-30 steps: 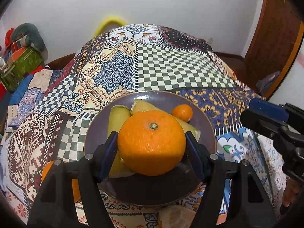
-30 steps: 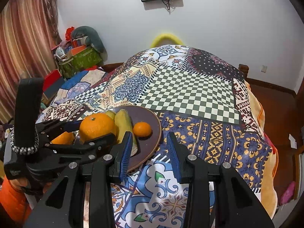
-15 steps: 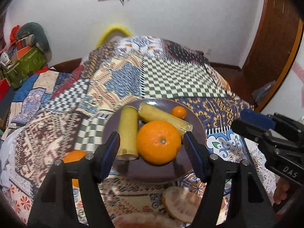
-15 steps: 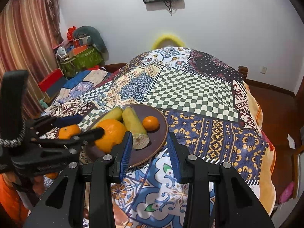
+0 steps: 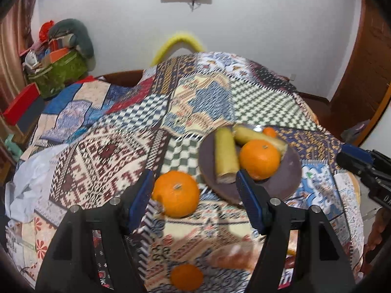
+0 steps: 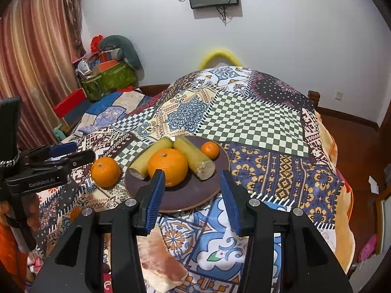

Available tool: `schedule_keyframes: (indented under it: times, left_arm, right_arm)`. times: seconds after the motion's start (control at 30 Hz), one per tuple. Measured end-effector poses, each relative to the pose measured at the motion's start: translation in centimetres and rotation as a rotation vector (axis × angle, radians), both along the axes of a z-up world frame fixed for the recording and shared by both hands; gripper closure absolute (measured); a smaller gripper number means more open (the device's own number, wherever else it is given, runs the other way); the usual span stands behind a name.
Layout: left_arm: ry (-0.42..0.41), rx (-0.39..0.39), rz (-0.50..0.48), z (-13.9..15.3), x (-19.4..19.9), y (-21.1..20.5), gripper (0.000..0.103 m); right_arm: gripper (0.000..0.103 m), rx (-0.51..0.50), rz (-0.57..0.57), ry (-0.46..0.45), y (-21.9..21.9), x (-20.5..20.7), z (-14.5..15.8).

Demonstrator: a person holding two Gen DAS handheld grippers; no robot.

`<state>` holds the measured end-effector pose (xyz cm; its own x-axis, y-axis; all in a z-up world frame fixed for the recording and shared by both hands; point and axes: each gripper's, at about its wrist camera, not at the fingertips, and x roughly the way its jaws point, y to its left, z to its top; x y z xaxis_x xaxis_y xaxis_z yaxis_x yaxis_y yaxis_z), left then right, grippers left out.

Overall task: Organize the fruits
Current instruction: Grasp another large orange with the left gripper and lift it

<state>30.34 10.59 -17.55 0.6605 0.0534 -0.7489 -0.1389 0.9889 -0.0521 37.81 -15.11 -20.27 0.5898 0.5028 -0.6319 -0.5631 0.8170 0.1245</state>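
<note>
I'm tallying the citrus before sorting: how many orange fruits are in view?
4. On the plate: a large orange in front and a small mandarin at the back. On the quilt: a large orange left of the plate, and a small one nearer the camera. Others may be hidden.

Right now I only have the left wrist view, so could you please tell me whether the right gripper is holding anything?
Observer: No. The right gripper is open and empty, with its fingers pointing at the near rim of the plate.
Operator: Thank you. What is the blurred pale shape near my bottom edge?
Observer: It is a cut fruit slice lying on the cloth, just below the right gripper's left finger.
</note>
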Motion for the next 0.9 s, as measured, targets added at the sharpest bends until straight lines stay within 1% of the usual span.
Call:
schedule_keyframes:
  times: [0.13,0.3,0.53,0.6,0.73,0.77,0.9]
  left_arm:
    - [0.04,-0.003,0.015,-1.7,-0.1,1.3,0.034]
    - [0.09,-0.042,0.012,-4.0,0.6,2.3,0.034]
    - [0.139,-0.044,0.008,-6.7,2.7,2.3,0.034]
    - [0.148,-0.062,0.017,-7.4,3.3,2.6,0.034]
    - [0.125,-0.062,0.024,-7.5,3.4,2.7,0.035]
    - [0.121,-0.062,0.018,-7.4,3.4,2.6,0.039]
    - [0.121,-0.058,0.016,-7.1,3.0,2.5,0.039]
  right_arm:
    - [0.059,-0.01,0.003,0.014,0.7,0.1,-0.7]
    - [0.059,-0.026,0.011,0.04,1.8,0.7,-2.0]
    - [0.059,-0.048,0.031,0.074,2.9,1.1,-3.7]
    - [0.059,-0.05,0.035,0.085,3.0,1.1,-4.2]
    - [0.059,-0.051,0.037,0.103,2.9,1.2,-4.7]
    - [0.059,-0.051,0.037,0.108,2.8,1.2,-4.8]
    - [0.059,-0.055,0.038,0.117,2.6,0.6,-5.0]
